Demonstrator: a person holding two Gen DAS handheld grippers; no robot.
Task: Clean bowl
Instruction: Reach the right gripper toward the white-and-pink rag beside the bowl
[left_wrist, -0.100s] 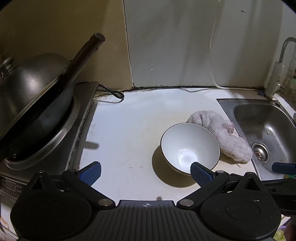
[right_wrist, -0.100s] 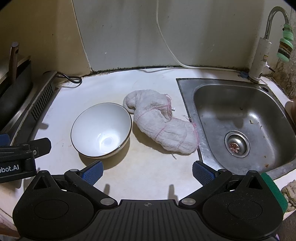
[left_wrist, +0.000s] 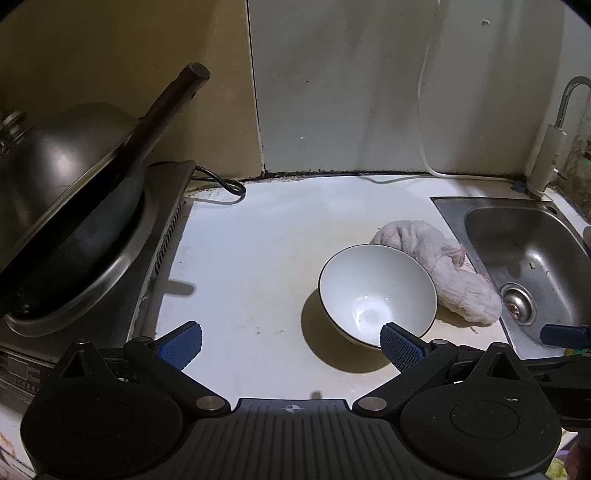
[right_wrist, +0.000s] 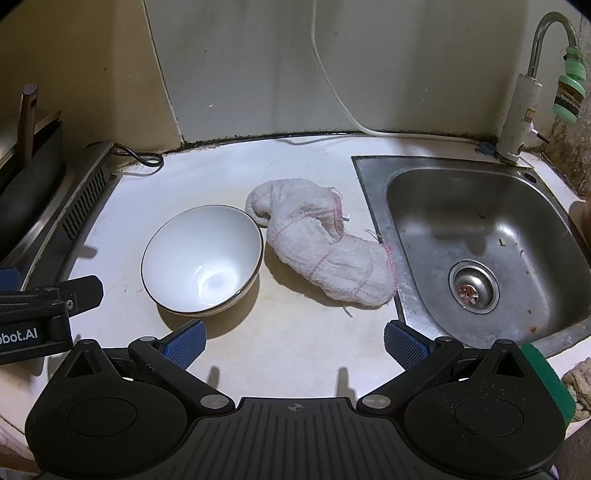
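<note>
A white bowl (left_wrist: 376, 288) (right_wrist: 203, 264) with a dark rim stands upright on the white counter, nothing inside it. A crumpled whitish cloth (left_wrist: 443, 271) (right_wrist: 325, 245) with pink stitching lies right beside it, between bowl and sink. My left gripper (left_wrist: 291, 345) hovers open above the counter in front of the bowl; its right finger overlaps the bowl's near rim in the view. My right gripper (right_wrist: 293, 347) is open too, held over the counter in front of the cloth, with nothing between its fingers. The left gripper's side shows at the left edge of the right wrist view.
A steel sink (right_wrist: 480, 206) with a drain lies to the right, a tap (right_wrist: 528, 92) at its back corner. On the left a hob (left_wrist: 155, 243) carries a dark wok (left_wrist: 74, 229) with a lid and long handle. A green sponge (right_wrist: 550, 380) sits at the counter's front right.
</note>
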